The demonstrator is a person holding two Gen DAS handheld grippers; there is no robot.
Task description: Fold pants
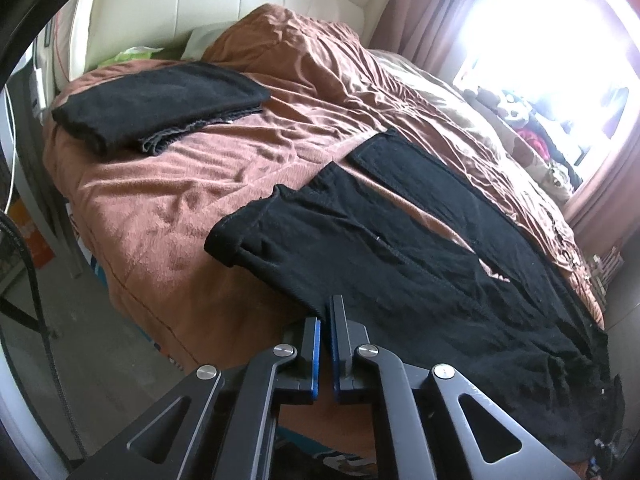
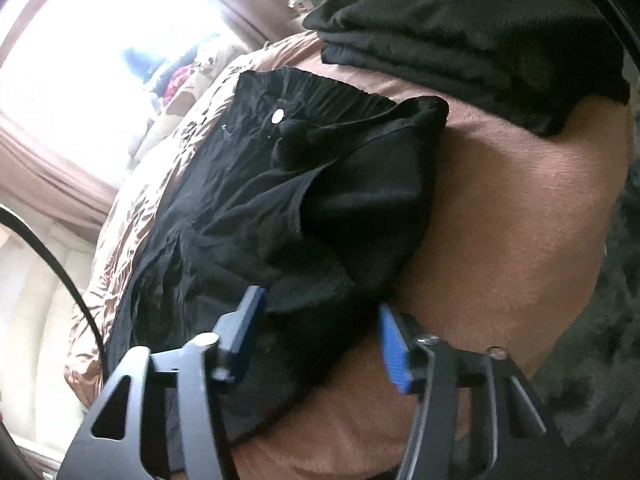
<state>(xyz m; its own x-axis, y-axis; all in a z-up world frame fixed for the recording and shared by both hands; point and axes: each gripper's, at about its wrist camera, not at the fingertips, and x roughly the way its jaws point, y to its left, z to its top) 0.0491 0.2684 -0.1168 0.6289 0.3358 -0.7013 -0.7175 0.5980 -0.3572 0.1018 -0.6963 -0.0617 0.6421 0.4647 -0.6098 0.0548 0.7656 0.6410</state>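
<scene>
Two grippers work one pair of black pants (image 1: 420,248), which lies spread on the brown bedspread (image 1: 168,200), legs running away to the far left and waistband toward the near right; its long axis runs from the near right corner of the bed up toward the folded black stack (image 1: 156,106) at far left. At the left, the left gripper (image 1: 325,320) sits at the near edge of one leg, jaws nearly together with only a thin slit between the blue pads; whether cloth is pinched there I cannot tell, since the hem meets the fingertips but none shows between them. Further right, the right gripper (image 2: 320,320) is spread wide, straddling a bunched fold near the waistband (image 2: 332,92), cloth between its jaws but not clenched. By my judgement the right side is nearer the waist and must close first. The left view gives the whole length and the parted legs; the right view alone shows the white button (image 2: 277,115) and a second folded dark pile (image 2: 480,36) at far right.
</scene>
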